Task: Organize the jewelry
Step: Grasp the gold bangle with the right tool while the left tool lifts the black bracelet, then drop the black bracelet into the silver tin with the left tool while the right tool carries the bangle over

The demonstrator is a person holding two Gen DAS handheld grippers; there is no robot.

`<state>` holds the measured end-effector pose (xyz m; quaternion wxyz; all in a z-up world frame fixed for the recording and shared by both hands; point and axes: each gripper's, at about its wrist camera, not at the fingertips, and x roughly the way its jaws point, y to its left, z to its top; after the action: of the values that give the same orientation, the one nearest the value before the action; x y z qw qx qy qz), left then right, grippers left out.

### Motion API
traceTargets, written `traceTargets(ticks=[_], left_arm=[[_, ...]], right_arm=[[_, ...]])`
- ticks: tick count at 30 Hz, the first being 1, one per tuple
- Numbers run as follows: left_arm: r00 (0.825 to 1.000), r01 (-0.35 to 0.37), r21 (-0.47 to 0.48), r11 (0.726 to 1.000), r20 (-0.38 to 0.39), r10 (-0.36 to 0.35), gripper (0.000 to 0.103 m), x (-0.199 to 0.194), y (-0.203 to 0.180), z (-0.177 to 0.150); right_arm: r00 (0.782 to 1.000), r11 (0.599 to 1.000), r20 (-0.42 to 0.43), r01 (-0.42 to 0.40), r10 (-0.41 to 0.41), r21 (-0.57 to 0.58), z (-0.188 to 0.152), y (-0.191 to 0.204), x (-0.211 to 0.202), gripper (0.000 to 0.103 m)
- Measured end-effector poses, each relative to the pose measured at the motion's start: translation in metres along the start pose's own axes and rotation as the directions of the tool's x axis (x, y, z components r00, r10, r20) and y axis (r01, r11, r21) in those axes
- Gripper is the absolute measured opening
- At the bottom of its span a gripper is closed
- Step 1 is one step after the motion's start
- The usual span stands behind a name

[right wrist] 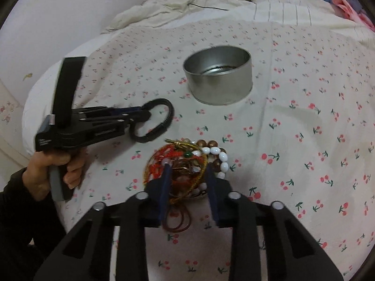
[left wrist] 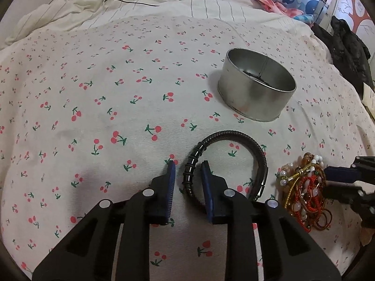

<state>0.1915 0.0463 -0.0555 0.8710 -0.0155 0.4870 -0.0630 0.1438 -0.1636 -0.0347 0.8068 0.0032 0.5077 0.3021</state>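
A black braided bracelet (left wrist: 234,138) lies on the cherry-print sheet; it also shows in the right wrist view (right wrist: 161,119). My left gripper (left wrist: 188,167) is open, its fingers on either side of the bracelet's left arc, not closed on it. A tangled pile of bead bracelets (left wrist: 302,187), red, gold, white and brown, lies to its right. My right gripper (right wrist: 187,167) is open and astride that pile (right wrist: 187,159). A round metal tin (left wrist: 256,83) stands open beyond both; something dark lies in its bottom. The tin also shows in the right wrist view (right wrist: 219,75).
The bed's cherry-print sheet (left wrist: 105,93) spreads left and ahead. A rumpled cream quilt (left wrist: 93,7) with thin black cords lies at the far end. Dark clothing (left wrist: 349,49) sits at the right edge. A wall (right wrist: 46,11) borders the bed's left side.
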Motion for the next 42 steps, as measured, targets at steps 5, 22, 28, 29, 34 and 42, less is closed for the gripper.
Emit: traceTargets(ticks=[5,22,28,29,34,42], left_arm=[[0.998,0.064,0.013,0.998,-0.001,-0.064,0.008,-0.003,-0.001,0.0],[0.991,0.115,0.005,0.993,0.063,-0.116,0.008,-0.03,0.005,0.007],[0.986,0.098,0.02,0.995,0.131,-0.1,0.008,-0.059,0.007,0.015],[0.984,0.09,0.026,0.996,0.149,-0.093,0.008,-0.066,0.005,0.019],[0.978,0.092,0.055,0.994,0.183,-0.1,0.008,-0.077,-0.008,0.05],[0.986,0.098,0.094,0.991,0.125,-0.11,0.008,-0.03,-0.041,0.107]], right_arm=[[0.999,1.0,0.045,-0.017,0.017,0.001,0.002,0.0,-0.008,0.004],[0.972,0.993,0.215,-0.105,0.091,0.054,0.007,-0.014,-0.048,0.004],[0.919,0.971,0.338,-0.234,0.205,0.046,0.018,-0.011,-0.08,0.004],[0.909,0.968,0.357,-0.246,0.212,0.051,0.02,-0.013,-0.085,0.004],[0.881,0.958,0.443,-0.25,0.166,0.137,0.04,-0.033,-0.1,0.004],[0.866,0.952,0.492,-0.22,0.089,0.215,0.06,-0.063,-0.106,0.004]])
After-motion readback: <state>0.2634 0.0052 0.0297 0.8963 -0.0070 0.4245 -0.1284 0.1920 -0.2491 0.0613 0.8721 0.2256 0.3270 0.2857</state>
